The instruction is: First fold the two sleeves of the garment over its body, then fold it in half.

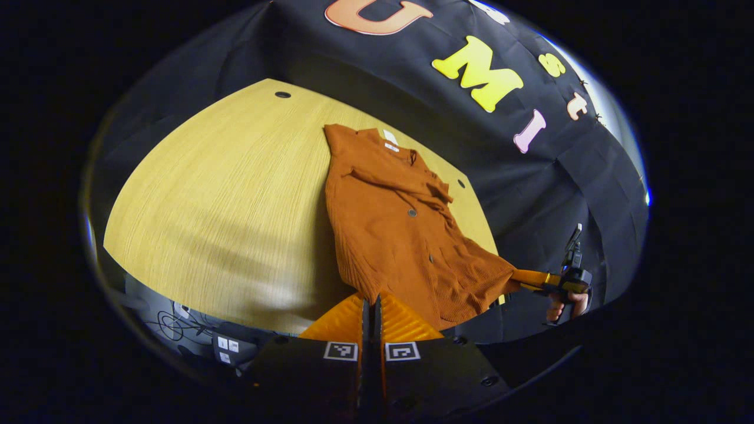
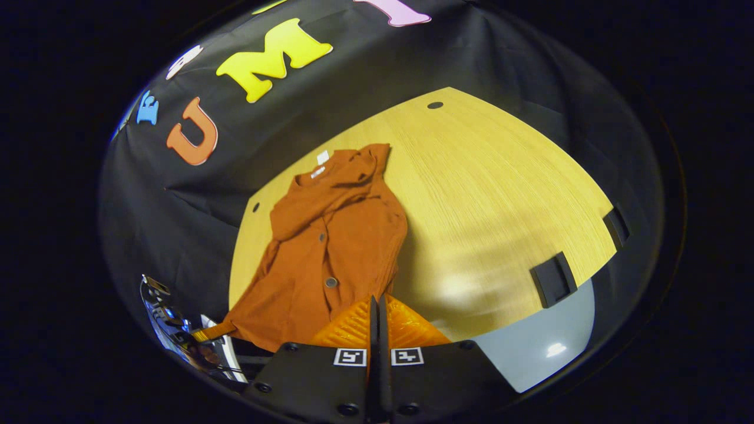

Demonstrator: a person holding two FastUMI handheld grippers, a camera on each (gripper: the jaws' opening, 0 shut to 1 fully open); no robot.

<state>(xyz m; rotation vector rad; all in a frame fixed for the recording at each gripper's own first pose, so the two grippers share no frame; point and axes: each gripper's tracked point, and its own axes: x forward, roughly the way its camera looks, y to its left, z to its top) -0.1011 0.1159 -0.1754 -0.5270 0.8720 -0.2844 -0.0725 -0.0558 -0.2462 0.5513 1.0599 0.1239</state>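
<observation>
— Since the cardigan [image 1: 406,235] is a soft ribbed knit, we should expect it to sag and stretch rather than hold any line. Where does it lie for us now?

— On the table [image 1: 224,200], collar at the far edge, hem hanging toward us over the near edge. Both sleeves look already laid across the chest, so we judge the half fold is what remains.

— And our tongs?

— Left gripper [image 1: 370,309]: fingers pressed together with the hem's near left corner between them, so it is clenched on the cardigan. Right gripper [image 2: 377,312]: the same, fingers closed on the hem's near right corner. From the left gripper view we also see the other gripper [image 1: 533,281] off to the right, pinching that corner, with a hand [image 1: 568,305] behind it.

— Will the cloth slip?

— We doubt it; knit is light and grippy, but thin at the edge, so we want both layers in the pinch, not one. The buttons [image 1: 412,212] are the only hard parts; we keep off them.

— What could go wrong?

— If we lift unevenly, the hem will droop between the corners and the sleeves may slide off the body. We would keep the hem taut and level.
</observation>
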